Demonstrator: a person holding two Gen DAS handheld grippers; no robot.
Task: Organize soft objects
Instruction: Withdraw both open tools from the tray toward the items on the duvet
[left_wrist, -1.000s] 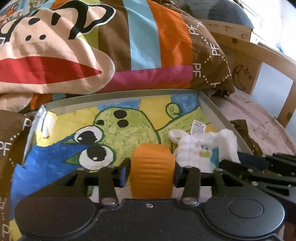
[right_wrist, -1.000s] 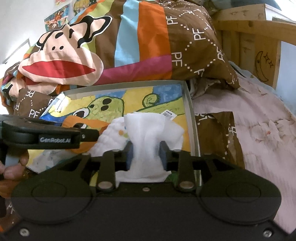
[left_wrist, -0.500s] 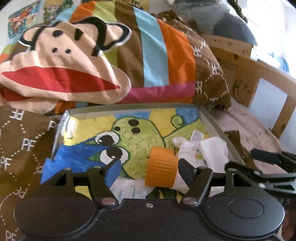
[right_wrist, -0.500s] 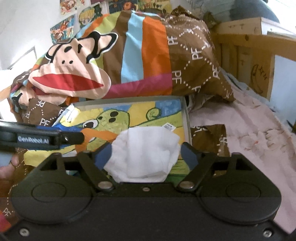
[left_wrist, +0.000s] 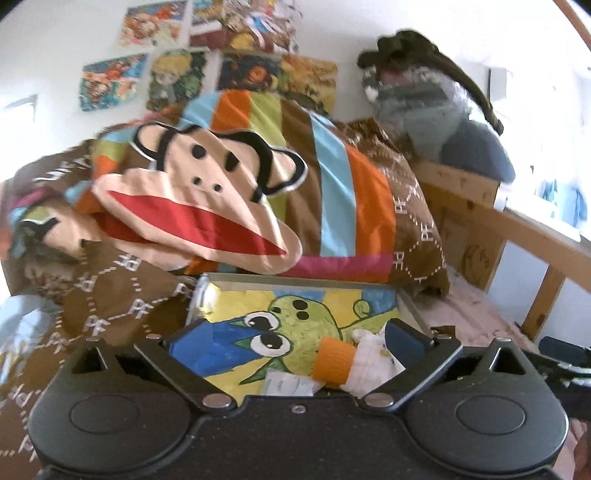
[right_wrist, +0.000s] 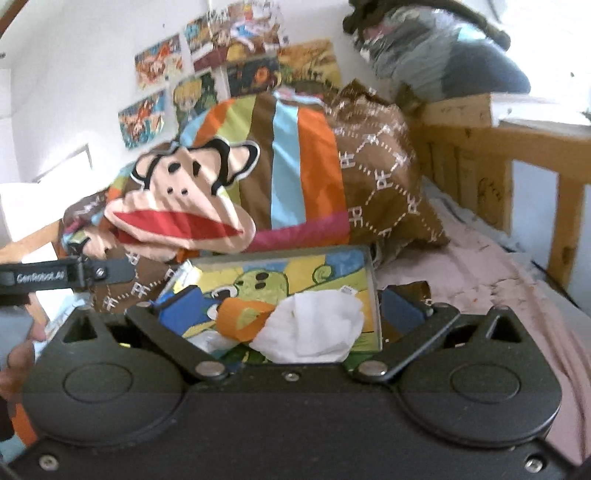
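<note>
A white sock with an orange cuff (left_wrist: 334, 362) lies in a shallow grey box (left_wrist: 295, 286) whose floor shows a green cartoon creature. In the right wrist view the white part (right_wrist: 314, 330) and the orange cuff (right_wrist: 242, 319) lie in the box (right_wrist: 371, 280) near its front. My left gripper (left_wrist: 295, 339) is open and empty above the box's near edge. My right gripper (right_wrist: 291, 308) is open and empty just behind the sock. The left gripper's arm (right_wrist: 66, 275) shows at the left.
A monkey-face striped duvet (left_wrist: 207, 206) is piled behind the box. The wooden bed frame (left_wrist: 517, 229) runs along the right, with pink sheet (right_wrist: 498, 280) beside the box. Grey clothes (left_wrist: 443, 122) sit on the headboard. Posters (left_wrist: 173, 79) hang on the wall.
Both grippers opened and let go of the sock, the left off the orange cuff, the right off the white part. Both pulled back and up; the sock lies in the box.
</note>
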